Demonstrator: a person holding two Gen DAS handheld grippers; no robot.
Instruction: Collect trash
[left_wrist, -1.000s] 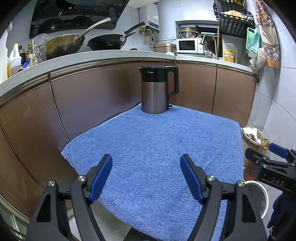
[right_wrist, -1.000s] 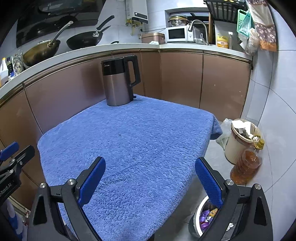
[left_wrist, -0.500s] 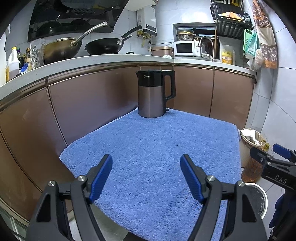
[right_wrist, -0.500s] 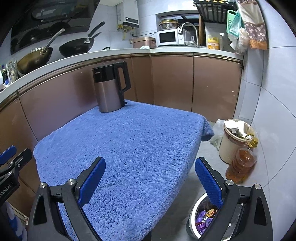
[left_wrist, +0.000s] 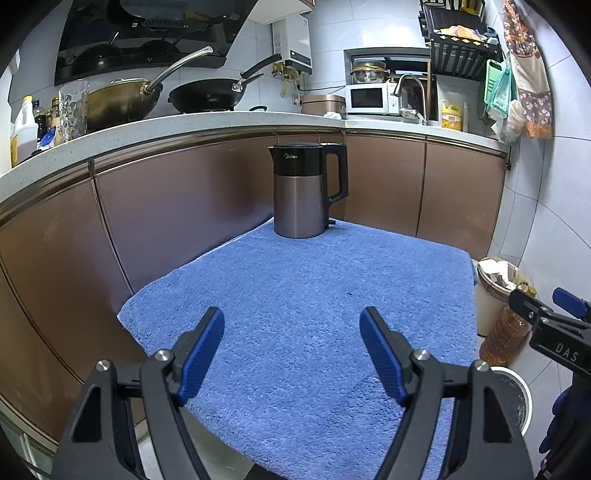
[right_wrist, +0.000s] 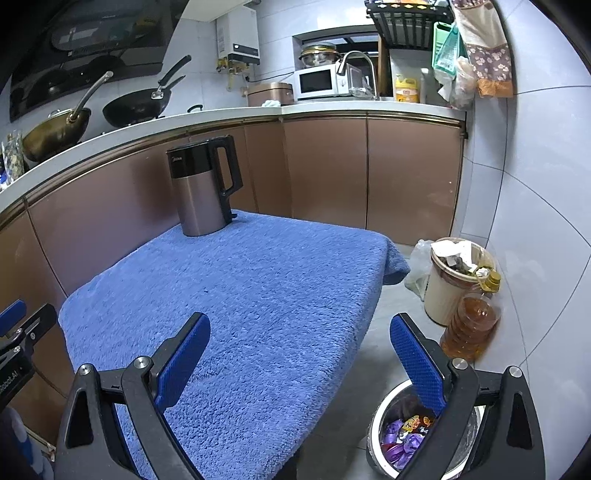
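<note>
Kitchen interior, white-tiled walls, copper-brown cabinet fronts under a pale L-shaped counter. Blue towel, plush, spread over a low surface before the cabinets, nothing on its nap but one item: electric kettle, steel body, black top and handle, upright at the far corner, handle to the right, lettering on the black band small, apparently "Midea". Counter stock, both views: brass-coloured wok, black frying pan, white microwave, yellow detergent bottle; wall-mounted white water heater above. Left view only: patterned glass and bottles at the counter's left end. Right view only: contents of the steel bin on the floor at the towel's right edge, namely collected trash, crumpled purple and orange wrappers heaped with no clear long axis or direction; left view shows just that bin's rim. Beige pail with paper scraps, and amber oil bottle upright just beside it, stand beyond the bin by the wall. Left tongs: blue pads spread wide, empty, over the towel's near edge. Right tongs: spread wide, empty, one finger over the towel, the other over the bin; seen from the left view, their body reads "DAS". Left tongs' body at the right view's edge bears partly legible writing.
</note>
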